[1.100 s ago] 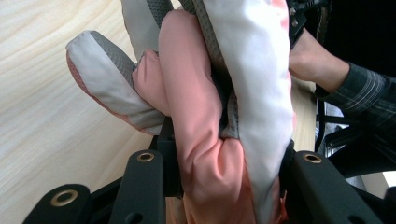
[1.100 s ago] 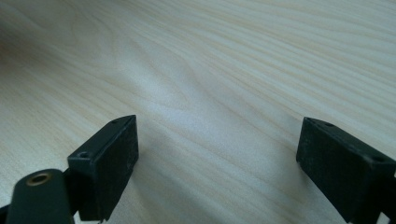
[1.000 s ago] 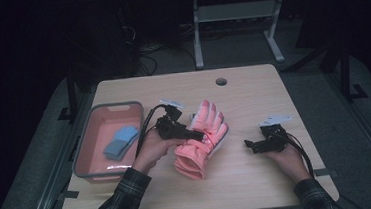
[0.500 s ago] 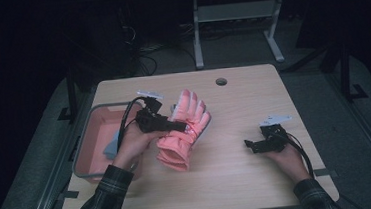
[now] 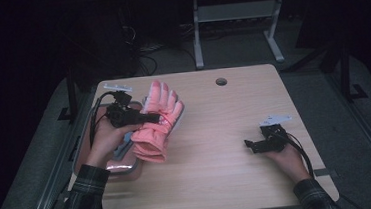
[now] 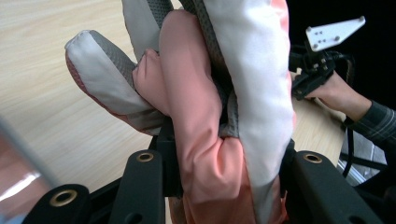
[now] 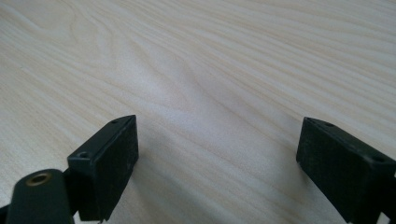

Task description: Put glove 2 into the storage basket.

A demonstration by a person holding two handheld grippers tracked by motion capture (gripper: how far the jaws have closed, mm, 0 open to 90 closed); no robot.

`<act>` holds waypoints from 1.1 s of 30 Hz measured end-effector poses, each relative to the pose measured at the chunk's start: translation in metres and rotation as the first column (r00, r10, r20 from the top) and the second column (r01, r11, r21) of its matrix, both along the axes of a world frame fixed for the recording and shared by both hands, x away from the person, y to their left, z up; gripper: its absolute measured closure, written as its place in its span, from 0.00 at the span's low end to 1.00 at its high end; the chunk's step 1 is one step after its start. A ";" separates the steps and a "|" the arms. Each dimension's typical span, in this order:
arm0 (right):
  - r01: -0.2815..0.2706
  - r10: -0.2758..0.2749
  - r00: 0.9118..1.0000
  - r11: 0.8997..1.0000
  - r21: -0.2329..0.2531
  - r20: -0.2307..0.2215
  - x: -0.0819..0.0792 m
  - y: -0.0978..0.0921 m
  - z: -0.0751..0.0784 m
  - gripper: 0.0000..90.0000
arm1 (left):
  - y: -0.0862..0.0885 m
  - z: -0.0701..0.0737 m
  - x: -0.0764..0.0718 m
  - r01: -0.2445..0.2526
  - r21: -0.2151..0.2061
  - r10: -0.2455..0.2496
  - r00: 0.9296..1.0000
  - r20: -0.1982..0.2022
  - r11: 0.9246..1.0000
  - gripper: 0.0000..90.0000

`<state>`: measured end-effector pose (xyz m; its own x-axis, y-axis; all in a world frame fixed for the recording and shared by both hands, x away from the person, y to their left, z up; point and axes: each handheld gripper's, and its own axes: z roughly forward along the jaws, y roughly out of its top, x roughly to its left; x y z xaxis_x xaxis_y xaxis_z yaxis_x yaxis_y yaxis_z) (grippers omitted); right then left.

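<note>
A: From the high view, what do we have?

B: We see the left tool (image 5: pixel 147 118) clamped across the middle of a pink glove (image 5: pixel 157 124), holding it up over the left edge of the tabletop (image 5: pixel 227 151). Over the last second the glove has travelled leftward, from the middle of the tabletop to just above the pink bin (image 5: pixel 120 166) at the left side. We judge we are carrying it there to drop it in. The right tool (image 5: pixel 253 145) rests low on the tabletop, well apart, and has not moved.

A: And the left gripper view?

B: Here we see what the high view cannot: the glove (image 6: pixel 219 107) bunched and squeezed between the two black jaws, its white-and-grey palm side (image 6: pixel 261 84) facing right, the thumb (image 6: pixel 100 70) sticking out left. Far off, the right tool (image 6: pixel 313 70) shows in its hand.

A: The right gripper view?

B: The right tool (image 7: pixel 217 154) stands with its jaws wide apart, nothing between them, only bare wood grain (image 7: pixel 210 56) close beneath.
</note>
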<state>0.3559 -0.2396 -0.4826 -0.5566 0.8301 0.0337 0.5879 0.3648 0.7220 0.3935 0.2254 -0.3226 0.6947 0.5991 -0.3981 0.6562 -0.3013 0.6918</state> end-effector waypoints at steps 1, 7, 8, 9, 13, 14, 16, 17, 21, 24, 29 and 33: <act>0.000 0.000 1.000 1.000 0.000 0.000 0.000 0.000 0.000 0.14 | 0.005 0.001 0.000 -0.009 0.000 0.009 1.000 0.000 1.000 0.67; 0.000 0.000 1.000 1.000 0.000 0.000 0.000 0.000 0.000 0.14 | 0.030 0.006 -0.001 -0.067 0.015 0.067 0.998 0.000 0.998 0.67; 0.000 0.000 1.000 1.000 0.000 0.000 0.000 0.000 0.000 0.13 | 0.035 0.007 -0.001 -0.076 0.016 0.076 0.997 0.002 0.997 0.67; 0.000 0.000 1.000 1.000 0.000 0.000 0.000 0.000 0.000 0.14 | 0.041 0.007 -0.002 -0.088 0.018 0.088 0.996 0.003 0.996 0.67; 0.000 0.000 1.000 1.000 0.000 -0.001 0.000 0.000 0.000 0.14 | 0.060 0.006 -0.001 -0.125 0.026 0.125 0.992 -0.004 0.992 0.67; 0.001 -0.001 1.000 1.000 0.000 -0.001 0.000 0.000 0.000 0.14 | 0.066 0.005 -0.001 -0.141 0.029 0.142 0.990 -0.007 0.990 0.67; 0.001 -0.001 1.000 1.000 0.000 -0.001 0.000 0.000 0.000 0.14 | 0.077 0.003 0.000 -0.163 0.035 0.164 0.986 -0.013 0.986 0.66; 0.000 0.000 1.000 1.000 0.000 -0.001 0.000 0.000 0.000 0.14 | 0.081 0.003 0.000 -0.168 0.040 0.169 0.986 -0.014 0.985 0.66; 0.002 -0.002 1.000 1.000 0.000 -0.001 0.000 0.000 0.000 0.14 | 0.096 -0.003 0.001 -0.209 0.042 0.210 0.977 -0.024 0.977 0.66; 0.003 -0.003 1.000 1.000 0.000 -0.001 0.000 0.000 0.000 0.14 | 0.106 -0.008 0.002 -0.226 0.060 0.228 0.973 -0.033 0.972 0.66; 0.005 -0.005 1.000 1.000 0.002 -0.001 0.000 0.000 0.000 0.14 | 0.116 -0.023 0.007 -0.248 0.070 0.253 0.965 -0.067 0.966 0.66; 0.005 -0.005 1.000 1.000 0.002 -0.001 0.000 0.000 0.000 0.14 | 0.115 -0.039 0.011 -0.246 0.114 0.257 0.962 -0.088 0.962 0.66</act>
<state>0.3560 -0.2397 -0.4826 -0.5523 0.8329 0.0358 0.5907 0.3607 0.7218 0.4049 0.3399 -0.3617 0.4757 0.7900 -0.3868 0.7846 -0.1824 0.5925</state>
